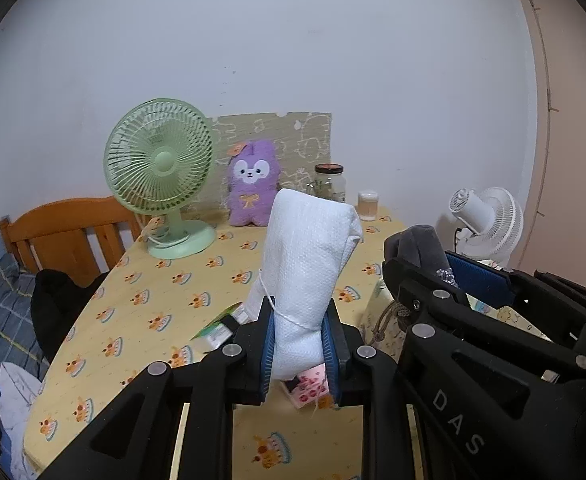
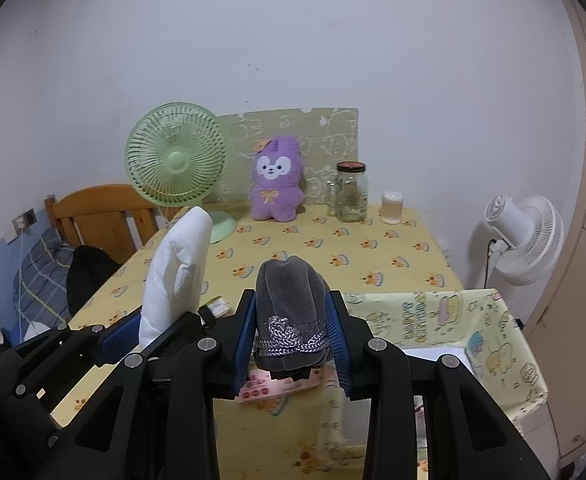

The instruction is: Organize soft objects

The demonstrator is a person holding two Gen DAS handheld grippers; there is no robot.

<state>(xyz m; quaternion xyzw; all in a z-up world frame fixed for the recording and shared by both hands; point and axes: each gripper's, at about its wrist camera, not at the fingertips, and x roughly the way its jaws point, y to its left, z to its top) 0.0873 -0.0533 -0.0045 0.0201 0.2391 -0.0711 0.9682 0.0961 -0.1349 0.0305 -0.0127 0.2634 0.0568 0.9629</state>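
My left gripper (image 1: 299,344) is shut on a white cloth pouch (image 1: 307,264) tied with white string and holds it upright above the table. It also shows in the right wrist view (image 2: 177,264). My right gripper (image 2: 291,344) is shut on a grey velvet pouch (image 2: 291,300) with a silver braided cord, held upright. That pouch shows at the right of the left wrist view (image 1: 417,244). A purple plush toy (image 2: 277,180) sits at the back of the table. A pale yellow fabric box (image 2: 453,320) with cartoon prints stands at the right, just beside my right gripper.
The table has a yellow cake-print cloth (image 2: 353,256). A green desk fan (image 2: 177,168), a glass jar (image 2: 351,192) and a small white cup (image 2: 392,208) stand at the back. A pink packet (image 2: 261,390) lies under the grippers. A white fan (image 2: 525,236) and a wooden bedframe (image 2: 101,216) flank the table.
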